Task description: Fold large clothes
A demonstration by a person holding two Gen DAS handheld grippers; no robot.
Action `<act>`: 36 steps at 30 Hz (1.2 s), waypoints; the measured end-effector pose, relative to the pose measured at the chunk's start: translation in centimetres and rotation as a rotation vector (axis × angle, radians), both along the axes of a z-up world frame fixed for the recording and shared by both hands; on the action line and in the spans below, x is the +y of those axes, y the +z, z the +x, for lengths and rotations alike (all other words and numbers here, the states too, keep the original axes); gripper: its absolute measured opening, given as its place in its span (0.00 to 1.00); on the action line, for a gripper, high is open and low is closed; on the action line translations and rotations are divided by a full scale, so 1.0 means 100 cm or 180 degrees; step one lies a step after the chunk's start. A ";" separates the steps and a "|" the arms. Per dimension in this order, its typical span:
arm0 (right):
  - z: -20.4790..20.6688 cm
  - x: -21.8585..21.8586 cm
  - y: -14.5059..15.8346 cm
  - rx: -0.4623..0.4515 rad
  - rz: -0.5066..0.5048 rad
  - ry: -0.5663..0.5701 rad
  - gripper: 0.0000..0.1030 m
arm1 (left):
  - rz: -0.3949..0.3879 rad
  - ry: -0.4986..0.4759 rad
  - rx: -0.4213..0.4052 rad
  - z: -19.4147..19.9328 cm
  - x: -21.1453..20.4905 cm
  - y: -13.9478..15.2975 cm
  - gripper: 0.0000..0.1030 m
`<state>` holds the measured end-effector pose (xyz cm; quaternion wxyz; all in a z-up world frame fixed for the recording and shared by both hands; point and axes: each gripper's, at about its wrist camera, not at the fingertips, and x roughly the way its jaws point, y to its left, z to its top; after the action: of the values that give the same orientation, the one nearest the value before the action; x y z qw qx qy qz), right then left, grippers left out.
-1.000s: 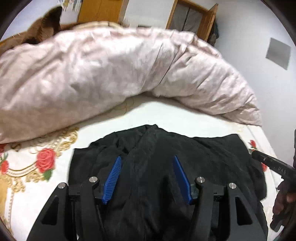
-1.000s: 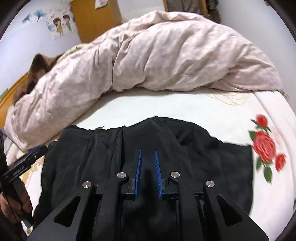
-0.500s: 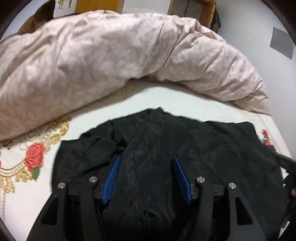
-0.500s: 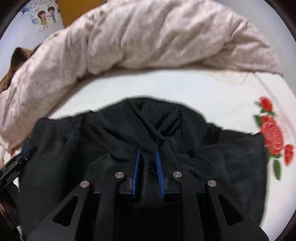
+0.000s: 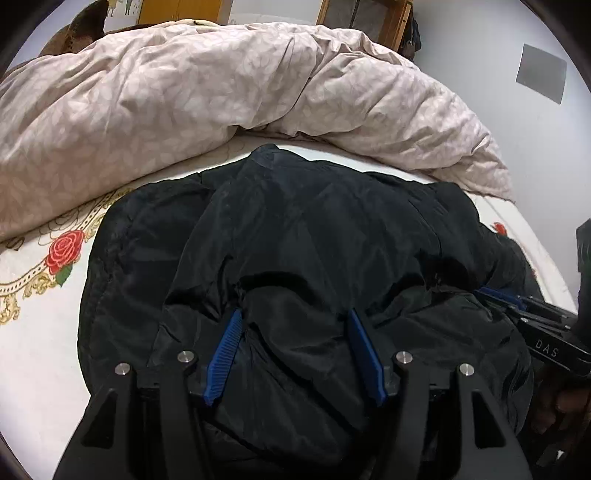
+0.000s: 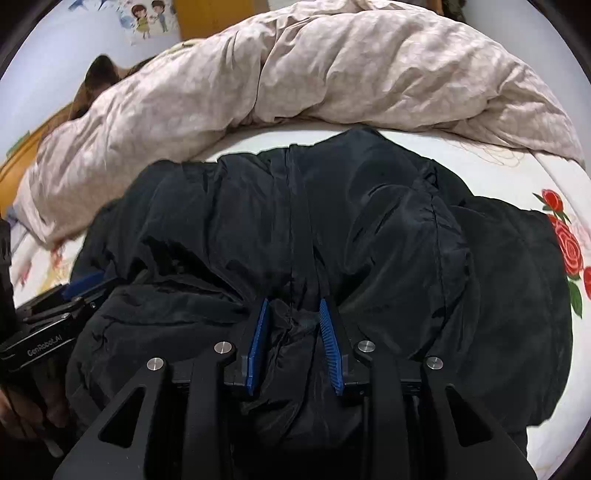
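A black jacket [image 5: 303, 236] lies spread across the bed [image 5: 44, 332], its near edge doubled over onto itself in a thick puffy roll right at both tools. The step in hand looks like laying down a fold: the lower part has been brought up over the body of the jacket and is being set in place.

The left tool [image 5: 293, 325] stands spread, its blue pads either side of a wide bulge of cloth. Whether the pads actually press on that bulge I cannot tell. The right tool [image 6: 293, 314] has just been opening its jaws; a bunched ridge of jacket by the centre seam sits between the pads, which no longer seem to squeeze it, so the cloth there looks let go.

Next, by my judgement, both tools need to come clear of the fabric without dragging the fold back, then take hold again at a side or sleeve for the following fold. The padding is slippery and springy, so the roll may puff open once freed.

A pinkish quilt [image 5: 207, 92] is heaped along the far side of the bed, just beyond the jacket's collar, leaving little room to push it further away. The sheet shows red roses [image 6: 569, 243] at the jacket's edges. A wooden door [image 5: 365, 18] stands behind
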<state>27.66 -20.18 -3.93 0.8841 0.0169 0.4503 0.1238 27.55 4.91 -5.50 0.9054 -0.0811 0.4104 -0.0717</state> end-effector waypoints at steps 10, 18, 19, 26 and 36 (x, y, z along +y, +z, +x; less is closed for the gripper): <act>-0.057 -0.009 0.050 -0.0128 0.0019 -0.0099 0.30 | -0.0248 -0.0239 -0.0101 -0.060 -0.011 0.041 0.57; -0.047 -0.004 -0.010 0.0346 -0.0099 -0.0129 0.30 | -0.0032 -0.0262 0.0257 -0.045 -0.044 -0.011 0.57; -0.045 -0.003 -0.011 0.0340 -0.0126 -0.0133 0.30 | -0.0031 -0.0249 0.0267 -0.042 -0.045 -0.013 0.57; -0.046 -0.004 -0.019 0.0322 -0.0109 -0.0196 0.30 | 0.0001 -0.0235 0.0220 -0.037 -0.046 -0.021 0.58; -0.049 -0.004 -0.022 0.0272 -0.0143 -0.0160 0.30 | 0.0058 -0.0227 0.0183 -0.043 -0.050 -0.023 0.58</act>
<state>22.79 -20.61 -6.13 0.8670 0.0136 0.4898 0.0907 23.29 -0.14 -7.79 0.8909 -0.0603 0.4395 -0.0979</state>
